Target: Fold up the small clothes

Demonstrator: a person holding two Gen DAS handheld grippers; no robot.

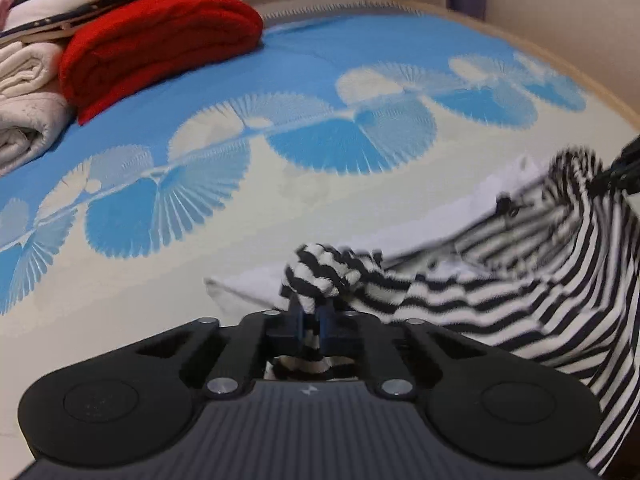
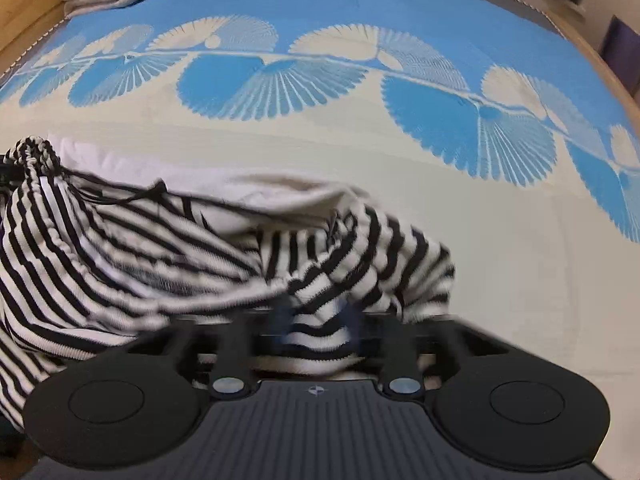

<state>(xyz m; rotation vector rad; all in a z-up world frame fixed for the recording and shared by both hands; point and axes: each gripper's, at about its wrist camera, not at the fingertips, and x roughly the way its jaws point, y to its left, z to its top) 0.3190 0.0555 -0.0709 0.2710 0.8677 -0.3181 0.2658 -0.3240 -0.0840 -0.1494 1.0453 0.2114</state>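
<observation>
Low in the left wrist view, the left gripper (image 1: 312, 326) pinches a bunched edge of the black-and-white striped garment (image 1: 500, 292), its blue pads pressed together on the cloth. The garment stretches toward the right edge of the frame, where the right gripper (image 1: 618, 172) clamps another gathered corner. In the right wrist view the striped cloth fills the lower left, over a blue-and-cream patterned bedspread (image 2: 360, 140). A folded red blanket (image 1: 160, 40) lies upper left beside white towels (image 1: 28, 100).
</observation>
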